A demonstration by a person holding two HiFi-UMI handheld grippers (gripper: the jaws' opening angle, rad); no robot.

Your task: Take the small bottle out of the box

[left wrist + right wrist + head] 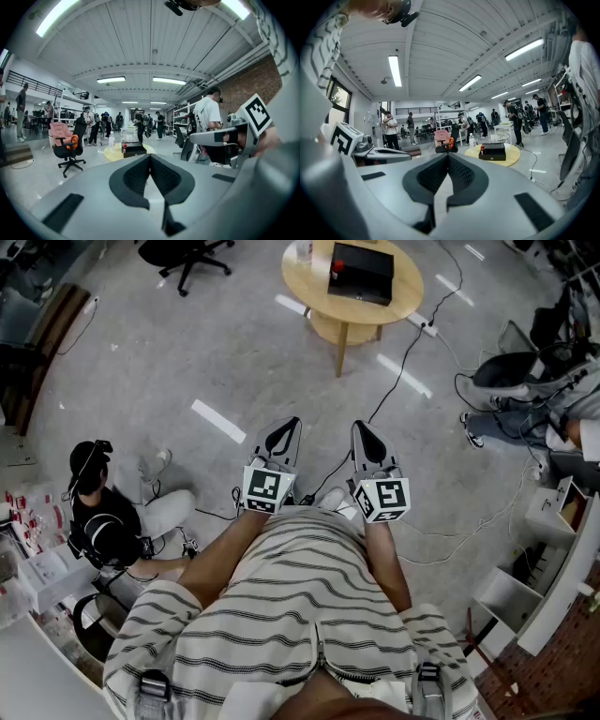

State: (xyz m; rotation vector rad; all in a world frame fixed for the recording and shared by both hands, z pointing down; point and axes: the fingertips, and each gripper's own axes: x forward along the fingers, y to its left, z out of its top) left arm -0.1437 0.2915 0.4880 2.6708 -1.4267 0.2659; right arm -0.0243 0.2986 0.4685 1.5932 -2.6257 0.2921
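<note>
The box (361, 273) lies on the table (305, 285), a chair (187, 254) to its left.

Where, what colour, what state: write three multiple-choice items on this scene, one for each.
1. Where is the box?
A. on the floor
B. on the round table
C. on a chair

2. What colour is the box?
A. white
B. black
C. blue

3. How do the left gripper's jaws stand?
A. wide open
B. shut on a bottle
C. shut, with nothing between them

Answers:
1 B: the head view shows it lying on the tabletop.
2 B: it looks black in all three views.
3 C: the left gripper view shows the pads meeting with nothing between them.
</note>
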